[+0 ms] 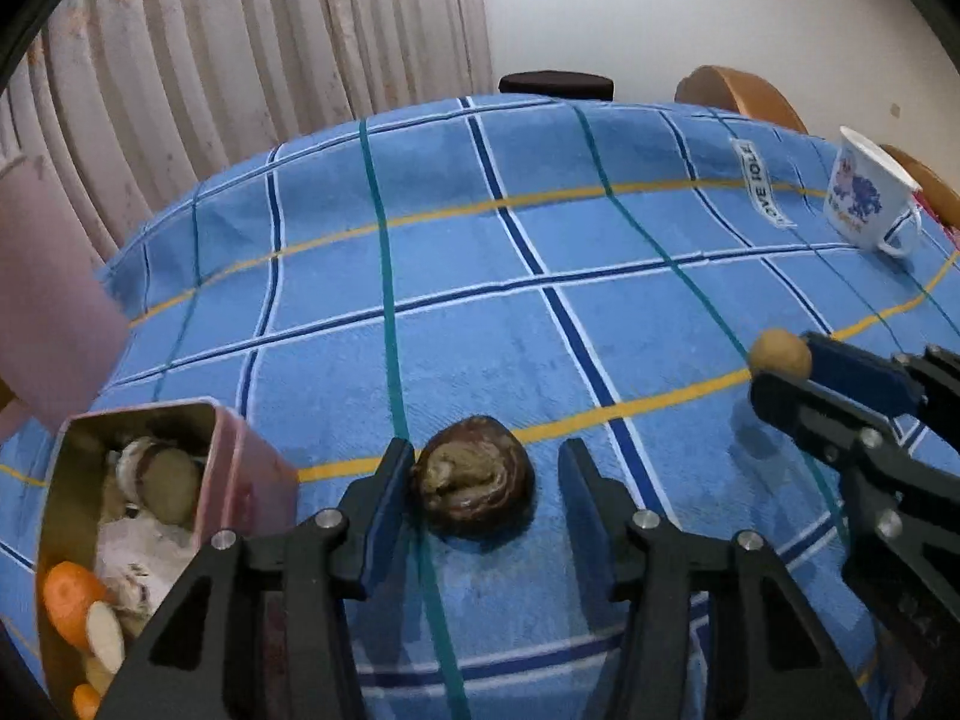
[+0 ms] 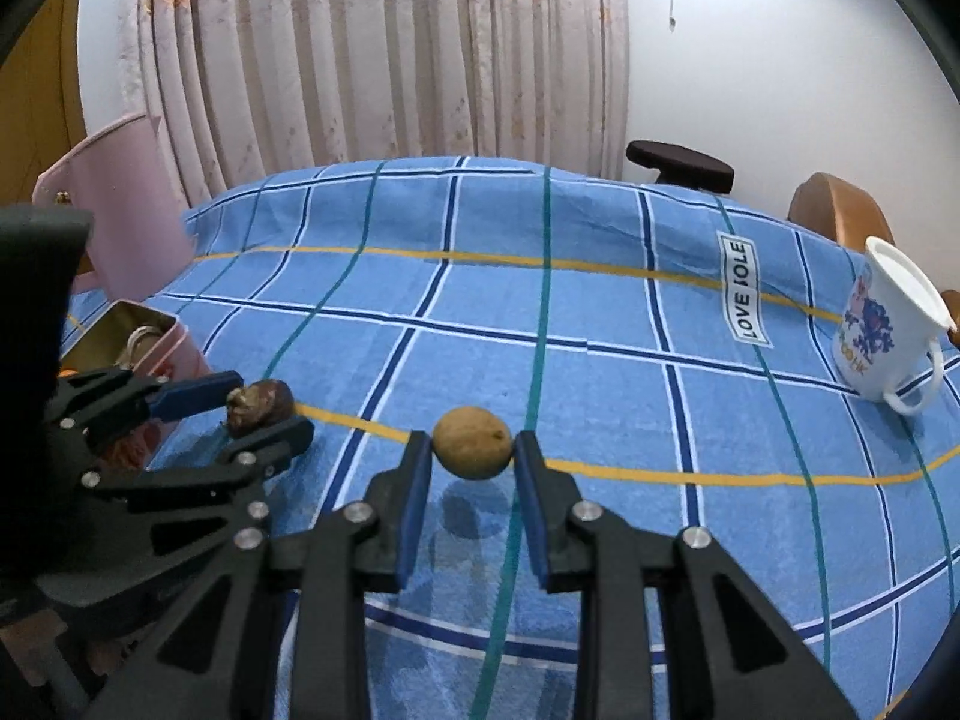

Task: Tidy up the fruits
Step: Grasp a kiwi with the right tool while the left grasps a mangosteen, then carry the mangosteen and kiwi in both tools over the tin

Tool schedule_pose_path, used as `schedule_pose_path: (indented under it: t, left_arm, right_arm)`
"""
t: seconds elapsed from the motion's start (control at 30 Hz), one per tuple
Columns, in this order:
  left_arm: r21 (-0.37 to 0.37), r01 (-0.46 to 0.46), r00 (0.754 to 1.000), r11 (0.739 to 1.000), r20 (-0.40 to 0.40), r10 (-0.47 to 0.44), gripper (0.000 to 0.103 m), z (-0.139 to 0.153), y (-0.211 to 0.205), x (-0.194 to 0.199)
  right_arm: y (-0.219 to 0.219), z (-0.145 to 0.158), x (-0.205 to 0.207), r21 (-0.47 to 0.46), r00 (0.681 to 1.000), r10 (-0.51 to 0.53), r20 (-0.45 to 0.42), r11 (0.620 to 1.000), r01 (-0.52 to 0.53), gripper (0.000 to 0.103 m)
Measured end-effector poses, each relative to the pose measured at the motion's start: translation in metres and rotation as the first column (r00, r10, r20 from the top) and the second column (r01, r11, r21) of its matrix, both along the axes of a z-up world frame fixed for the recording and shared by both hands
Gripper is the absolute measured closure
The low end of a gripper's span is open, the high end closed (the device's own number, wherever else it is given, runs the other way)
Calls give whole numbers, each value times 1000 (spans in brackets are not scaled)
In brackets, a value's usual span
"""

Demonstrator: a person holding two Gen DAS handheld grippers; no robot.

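Observation:
A dark brown wrinkled fruit (image 1: 477, 476) lies on the blue checked cloth between the fingers of my left gripper (image 1: 486, 468), which is open around it; the left finger touches it, the right stands apart. It also shows in the right wrist view (image 2: 261, 405). My right gripper (image 2: 473, 450) is shut on a small round tan fruit (image 2: 473, 443) and holds it above the cloth, with its shadow below. That fruit shows in the left wrist view (image 1: 780, 354). A pink tin (image 1: 120, 516) at the left holds orange pieces and other fruit.
A white mug (image 2: 888, 330) with a blue print stands at the far right, also in the left wrist view (image 1: 870, 192). The pink tin's open lid (image 2: 114, 204) stands up at the left. Chairs (image 2: 840, 210) stand behind the table.

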State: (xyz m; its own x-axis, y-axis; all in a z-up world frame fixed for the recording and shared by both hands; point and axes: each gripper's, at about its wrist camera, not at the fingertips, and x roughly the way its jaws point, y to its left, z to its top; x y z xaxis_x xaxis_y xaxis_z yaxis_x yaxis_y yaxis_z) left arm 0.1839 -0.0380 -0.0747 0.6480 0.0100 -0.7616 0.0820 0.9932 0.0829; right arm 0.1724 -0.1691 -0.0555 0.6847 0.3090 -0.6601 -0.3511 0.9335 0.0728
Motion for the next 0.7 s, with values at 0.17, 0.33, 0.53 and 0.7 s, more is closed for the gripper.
schedule_pose_path:
  t: [0.17,0.33,0.53,0.7]
  left_arm:
    - [-9,6,1000,1000,4,-6,62,0,-1,-3]
    - [-64,15,1000,998,19,-14,62,2,-1,-13]
    - [-86,2,997,996,80,5,62,11,2,-22]
    - [-104,-11,992,994,123,24,62,17,7,-27]
  right_arm:
    - [-3,2,-2,14,1000,-2,12,1000,2,72]
    - [0,3,-5,27,999,26,18,999,-27,72]
    - [-1,5,-9,48,999,34,29,998,-35,72]
    - [-4,9,-15,71,997,33,64,997,-38,72]
